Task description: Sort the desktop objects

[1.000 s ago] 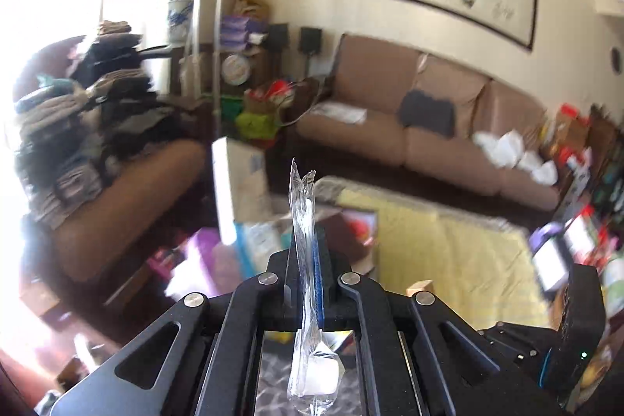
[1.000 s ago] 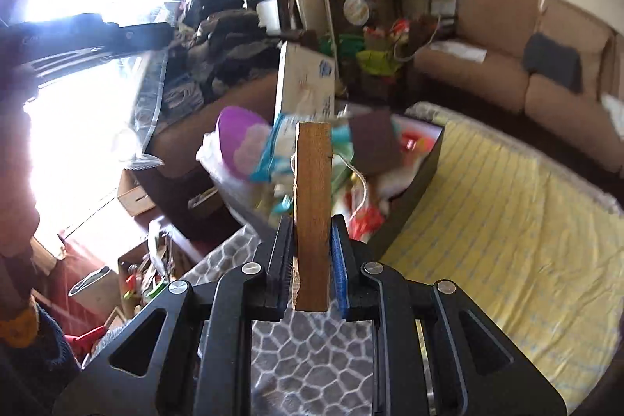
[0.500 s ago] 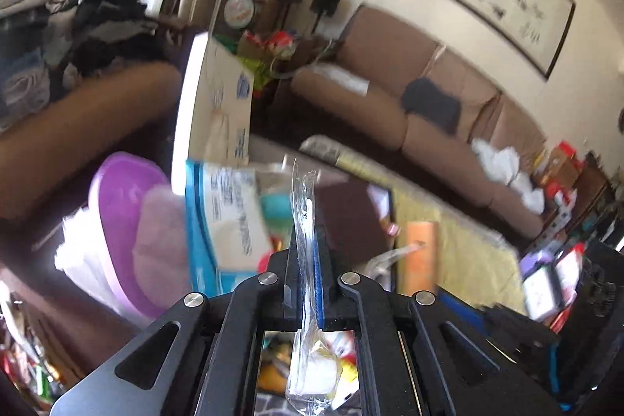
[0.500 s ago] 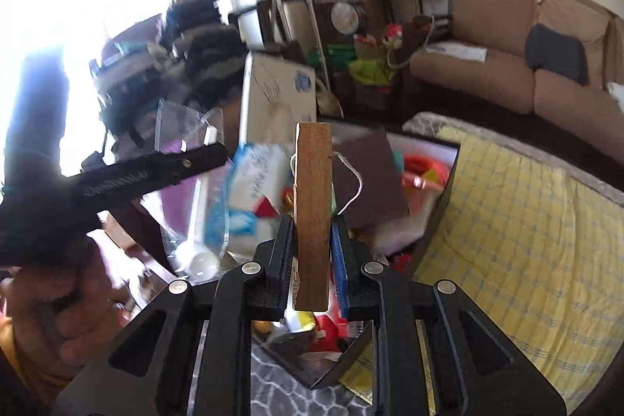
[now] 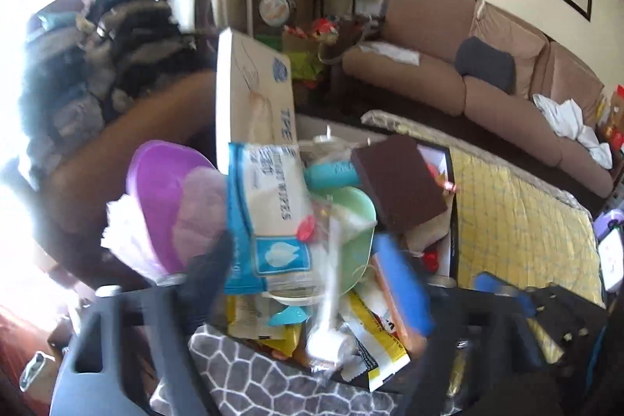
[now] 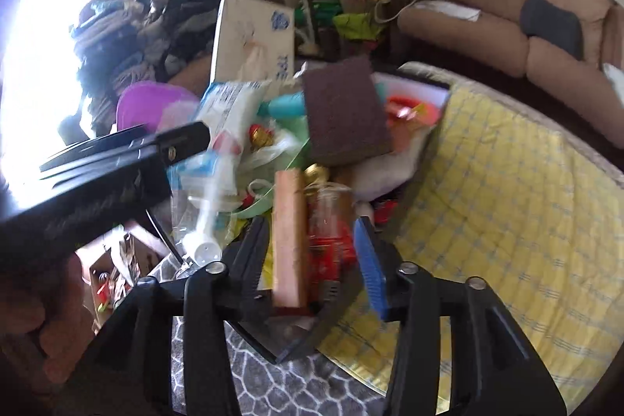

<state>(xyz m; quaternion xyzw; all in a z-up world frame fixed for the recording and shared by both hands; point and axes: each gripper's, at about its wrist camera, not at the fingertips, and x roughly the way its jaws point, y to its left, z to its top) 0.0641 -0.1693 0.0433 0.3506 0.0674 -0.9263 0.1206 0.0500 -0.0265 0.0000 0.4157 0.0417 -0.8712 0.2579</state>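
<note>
Both grippers hang over a black storage box (image 6: 296,346) full of mixed items. My left gripper (image 5: 308,271) is open; a clear plastic packet with a white spoon (image 5: 329,303) drops between its fingers, and it also shows in the right wrist view (image 6: 206,217). My right gripper (image 6: 312,248) is open; a wooden block (image 6: 288,236) stands loose between its fingers, close to the left one. The left gripper also shows in the right wrist view (image 6: 128,158).
The box holds a brown sponge (image 5: 397,182), a wet wipes pack (image 5: 269,213), a purple lid (image 5: 163,197), a mint green bowl (image 5: 358,221) and a cardboard sheet (image 5: 253,92). A yellow checked mat (image 6: 507,190) lies to the right, a brown sofa (image 5: 468,65) behind.
Both grippers moved down over the box and opened. The spoon packet and the wooden block, gripped before, are now released between the spread fingers.
</note>
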